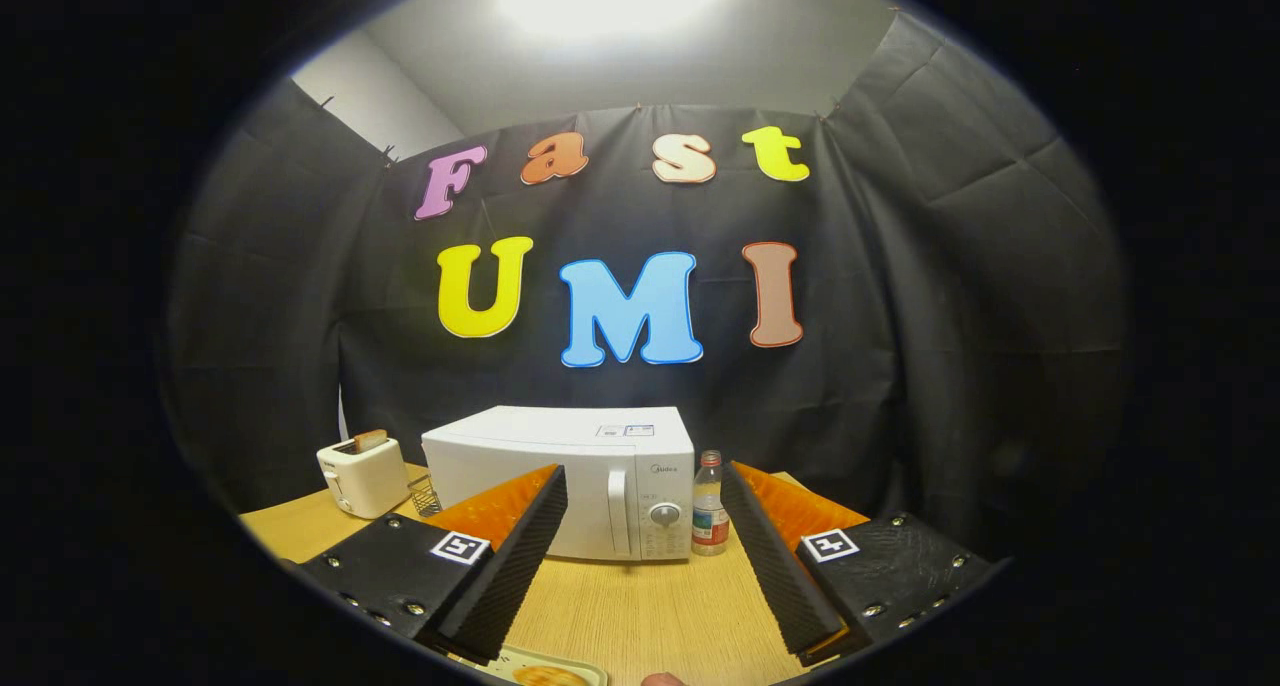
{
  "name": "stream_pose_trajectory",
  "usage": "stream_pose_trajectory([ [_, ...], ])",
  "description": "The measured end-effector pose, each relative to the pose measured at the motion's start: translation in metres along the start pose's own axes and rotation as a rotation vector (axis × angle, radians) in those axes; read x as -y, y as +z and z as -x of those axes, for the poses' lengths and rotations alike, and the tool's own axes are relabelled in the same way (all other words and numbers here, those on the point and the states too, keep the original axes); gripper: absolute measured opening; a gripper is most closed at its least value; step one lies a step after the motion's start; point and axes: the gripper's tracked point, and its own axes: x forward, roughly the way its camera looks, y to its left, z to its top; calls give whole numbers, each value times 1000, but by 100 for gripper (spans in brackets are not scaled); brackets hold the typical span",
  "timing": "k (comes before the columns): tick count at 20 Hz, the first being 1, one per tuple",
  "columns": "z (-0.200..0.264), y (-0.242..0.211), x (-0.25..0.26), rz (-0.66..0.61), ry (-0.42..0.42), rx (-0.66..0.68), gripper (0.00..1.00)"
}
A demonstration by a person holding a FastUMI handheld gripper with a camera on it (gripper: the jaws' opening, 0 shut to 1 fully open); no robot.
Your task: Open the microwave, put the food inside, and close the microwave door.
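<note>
A white microwave stands on the wooden table beyond my fingers, its door shut, with a vertical handle and a dial on its right side. My gripper is open, its two black ribbed fingers spread wide with nothing between them. Close below the left finger lies a pale tray holding round golden food, only partly in sight.
A white toaster with a slice of bread in it stands left of the microwave, with a small wire rack between them. A clear bottle with a red label stands just right of the microwave. Black cloth walls the booth behind.
</note>
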Motion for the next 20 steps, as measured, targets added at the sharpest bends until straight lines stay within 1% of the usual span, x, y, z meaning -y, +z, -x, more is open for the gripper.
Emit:
stream_pose_trajectory([
  [5, -35, -9, -3, -13, 18, -10, 98],
  [9, -69, -27, -8, -11, 35, -28, 98],
  [12, -99, -47, -9, -12, 35, -55, 98],
  [17, -148, -92, -2, -11, 28, -136, 98],
  [20, -172, -115, -2, -27, 43, -184, 98],
])
